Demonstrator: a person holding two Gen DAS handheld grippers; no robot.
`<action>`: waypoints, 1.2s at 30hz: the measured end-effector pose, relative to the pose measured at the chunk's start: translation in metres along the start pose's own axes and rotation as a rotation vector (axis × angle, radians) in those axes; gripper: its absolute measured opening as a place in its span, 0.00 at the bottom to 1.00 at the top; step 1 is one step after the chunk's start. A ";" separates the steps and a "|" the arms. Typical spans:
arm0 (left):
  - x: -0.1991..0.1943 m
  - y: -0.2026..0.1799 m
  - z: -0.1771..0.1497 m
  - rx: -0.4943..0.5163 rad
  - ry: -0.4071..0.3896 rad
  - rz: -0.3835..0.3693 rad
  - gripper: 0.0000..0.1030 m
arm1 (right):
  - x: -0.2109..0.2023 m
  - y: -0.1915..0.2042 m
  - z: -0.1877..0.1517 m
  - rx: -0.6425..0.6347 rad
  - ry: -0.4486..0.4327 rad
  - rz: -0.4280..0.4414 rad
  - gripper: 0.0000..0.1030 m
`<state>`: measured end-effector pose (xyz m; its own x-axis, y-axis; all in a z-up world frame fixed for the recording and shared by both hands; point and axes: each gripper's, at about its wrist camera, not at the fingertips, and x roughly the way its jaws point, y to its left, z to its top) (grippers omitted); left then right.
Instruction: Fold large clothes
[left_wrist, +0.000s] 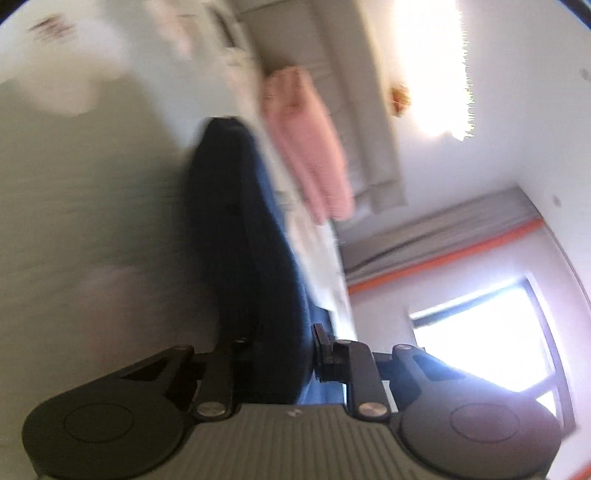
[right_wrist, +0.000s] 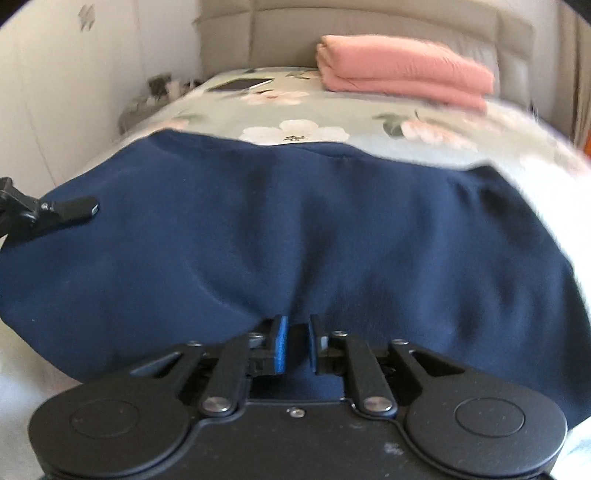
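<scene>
Right gripper: narrow, pinching navy garment's near hem
Left gripper: grip unclear, at garment's left edge
Advice: lift both evenly

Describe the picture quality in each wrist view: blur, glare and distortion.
Left wrist view: heavy motion blur smears the navy garment and pink folded blanket; the window and a second bright patch are blown out; the scene is rolled sideways. Right wrist view: sharper, evenly lit, mild blur toward the edges; fisheye bows the bed.
</scene>
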<state>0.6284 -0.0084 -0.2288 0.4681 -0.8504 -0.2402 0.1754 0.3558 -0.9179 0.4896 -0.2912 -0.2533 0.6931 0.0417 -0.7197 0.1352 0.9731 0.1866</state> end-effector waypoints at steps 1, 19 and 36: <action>0.007 -0.013 0.000 0.023 0.003 -0.006 0.21 | 0.001 -0.007 -0.002 0.025 -0.006 0.027 0.17; 0.274 -0.180 -0.065 0.306 0.282 -0.082 0.23 | -0.011 -0.158 -0.023 0.561 0.009 0.411 0.07; 0.416 -0.185 -0.146 0.437 0.494 -0.006 0.64 | -0.133 -0.272 -0.050 0.508 0.027 0.129 0.17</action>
<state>0.6642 -0.4845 -0.2049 0.0322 -0.8937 -0.4476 0.5612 0.3867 -0.7318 0.3254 -0.5497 -0.2418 0.7090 0.1662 -0.6854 0.3811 0.7274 0.5706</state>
